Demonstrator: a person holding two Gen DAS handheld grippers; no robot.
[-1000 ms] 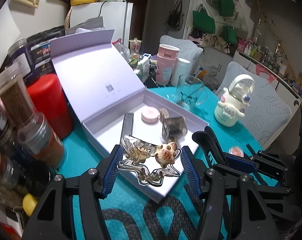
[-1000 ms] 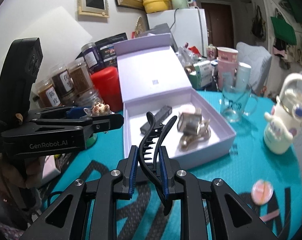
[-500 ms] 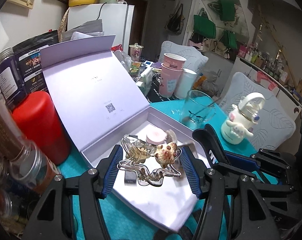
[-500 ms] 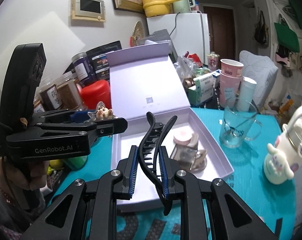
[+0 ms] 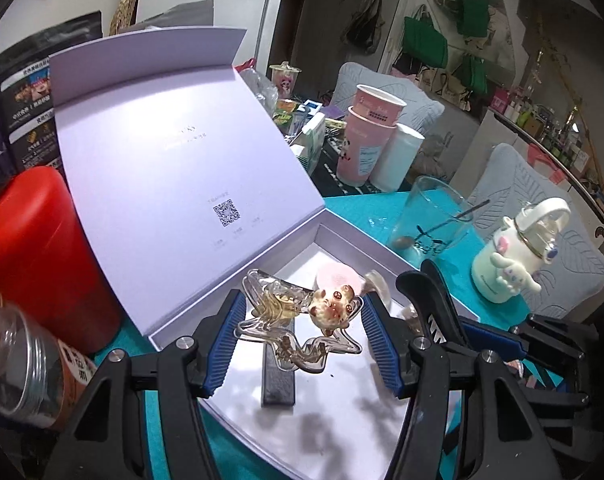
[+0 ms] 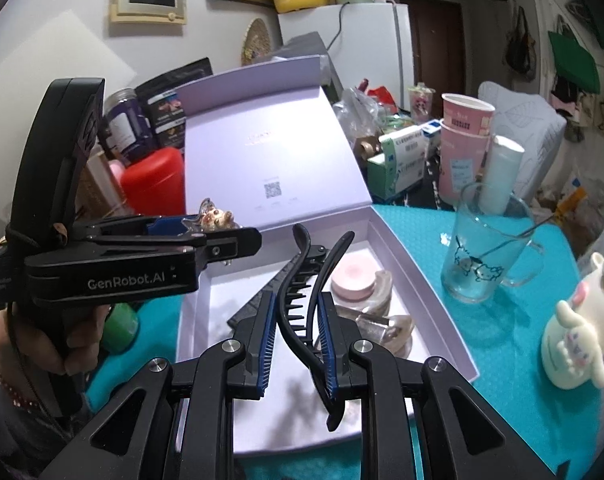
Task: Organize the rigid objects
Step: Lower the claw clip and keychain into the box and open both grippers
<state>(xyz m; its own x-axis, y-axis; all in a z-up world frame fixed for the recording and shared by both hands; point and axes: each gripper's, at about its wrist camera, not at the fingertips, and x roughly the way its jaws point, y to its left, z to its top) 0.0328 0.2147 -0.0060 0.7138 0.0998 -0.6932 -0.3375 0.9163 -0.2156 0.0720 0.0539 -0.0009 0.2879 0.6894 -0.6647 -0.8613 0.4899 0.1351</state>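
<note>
My left gripper (image 5: 302,332) is closed on a clear hair clip (image 5: 298,328) with a little brown animal face on it. I hold it up in the air over the open white box (image 5: 342,432). The blue pads (image 5: 226,344) press on both sides of the clip. My right gripper (image 6: 296,342) is clamped on a black hair clip (image 6: 302,300), which stands up between its two fingers with its teeth showing. It also hangs above the box, just to the right of the left one. The box sits on a teal table (image 6: 522,360) with its lid (image 5: 174,168) tipped up at the back. Inside the box I see a flat dark bar (image 5: 278,380), a round pink thing (image 6: 354,276) and some shiny pieces (image 6: 378,324) beside it. A red tub (image 5: 34,256) stands to the left of the box. A glass mug (image 6: 478,256) and a white toy bottle (image 5: 514,264) stand on the table to the right of the box, apart from it.
</note>
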